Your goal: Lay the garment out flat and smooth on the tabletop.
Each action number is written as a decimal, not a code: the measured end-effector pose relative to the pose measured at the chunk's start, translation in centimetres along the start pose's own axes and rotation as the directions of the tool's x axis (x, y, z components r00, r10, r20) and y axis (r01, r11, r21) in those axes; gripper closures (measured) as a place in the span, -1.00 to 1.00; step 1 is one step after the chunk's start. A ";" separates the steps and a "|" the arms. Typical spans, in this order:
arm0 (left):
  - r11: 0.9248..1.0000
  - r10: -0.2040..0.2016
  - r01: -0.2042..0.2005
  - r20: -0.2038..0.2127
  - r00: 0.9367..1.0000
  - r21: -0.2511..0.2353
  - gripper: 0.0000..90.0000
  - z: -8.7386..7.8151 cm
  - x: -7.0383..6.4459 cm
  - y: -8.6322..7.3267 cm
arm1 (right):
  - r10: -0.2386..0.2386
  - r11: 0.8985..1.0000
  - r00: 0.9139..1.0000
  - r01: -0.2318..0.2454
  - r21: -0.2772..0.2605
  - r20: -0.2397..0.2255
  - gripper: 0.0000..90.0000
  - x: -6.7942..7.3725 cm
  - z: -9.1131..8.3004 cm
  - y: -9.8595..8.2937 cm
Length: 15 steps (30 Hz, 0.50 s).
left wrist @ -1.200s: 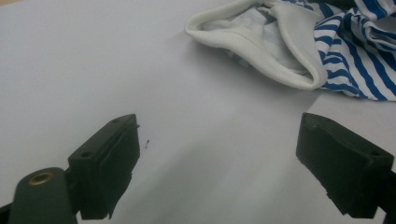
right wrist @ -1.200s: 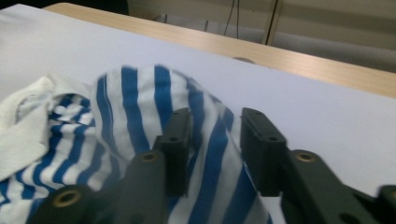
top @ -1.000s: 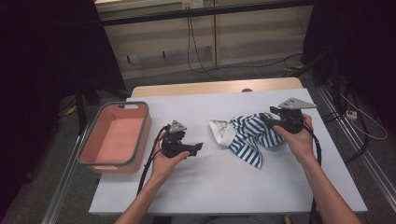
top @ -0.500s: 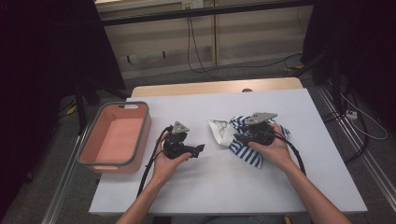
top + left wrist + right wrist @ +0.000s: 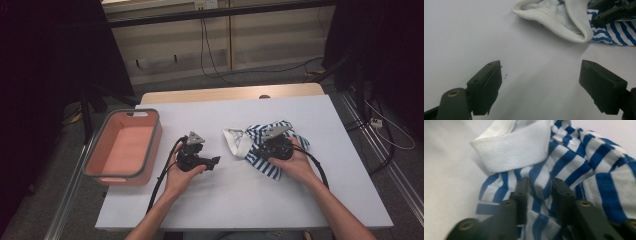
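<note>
The white table (image 5: 240,200) spans most of the high view. Its far edge meets a tan wooden strip (image 5: 230,94), and a metal rail (image 5: 382,167) runs just off its right edge. Bare surface lies open along the near edge, between the two forearms, and across the far half behind the cloth.

The pink basin (image 5: 125,147) with a grey rim sits at the table's left edge, its left side overhanging the edge slightly. It stands well apart from the cloth, with open table between its right wall and the left gripper.

The blue-and-white striped garment (image 5: 280,145) lies crumpled right of the table's centre, clear of all table edges. Its white ribbed band (image 5: 237,141) folds outward on the left side, toward the left gripper. In the right gripper view the stripes (image 5: 584,165) bunch upward behind the band (image 5: 516,152).

The right gripper (image 5: 539,195) rests on the garment, held in the right hand (image 5: 295,162). Its jaws stand narrowly apart with a fold of striped fabric pinched between them.

The left gripper (image 5: 540,85) is held in the left hand (image 5: 182,175) just beside the cloth, not touching it. Its jaws stand wide apart over bare table, with nothing between them. The white band (image 5: 564,22) lies ahead of them, near but apart.
</note>
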<state>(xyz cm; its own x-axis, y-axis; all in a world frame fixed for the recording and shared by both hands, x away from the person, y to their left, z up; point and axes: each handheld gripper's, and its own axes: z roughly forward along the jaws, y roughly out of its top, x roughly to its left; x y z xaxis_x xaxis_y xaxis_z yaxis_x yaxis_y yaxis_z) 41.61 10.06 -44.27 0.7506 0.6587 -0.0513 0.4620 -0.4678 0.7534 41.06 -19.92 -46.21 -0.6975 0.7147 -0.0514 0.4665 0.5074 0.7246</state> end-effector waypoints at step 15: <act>1.000 -0.012 0.012 -0.008 1.000 -0.004 -0.60 0.1 0.1 0.0 | 0.019 0.993 0.998 -0.026 -0.117 -0.065 0.95 2.5 0.2 2.4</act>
<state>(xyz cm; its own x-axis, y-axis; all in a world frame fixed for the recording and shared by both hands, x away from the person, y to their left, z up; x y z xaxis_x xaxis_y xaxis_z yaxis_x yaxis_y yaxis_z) 41.75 10.06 -44.31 0.7413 0.6689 -0.0555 0.4693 -0.4574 0.7554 40.56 -16.83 -44.69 -0.7226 0.6912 0.0069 0.4179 0.4290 0.8008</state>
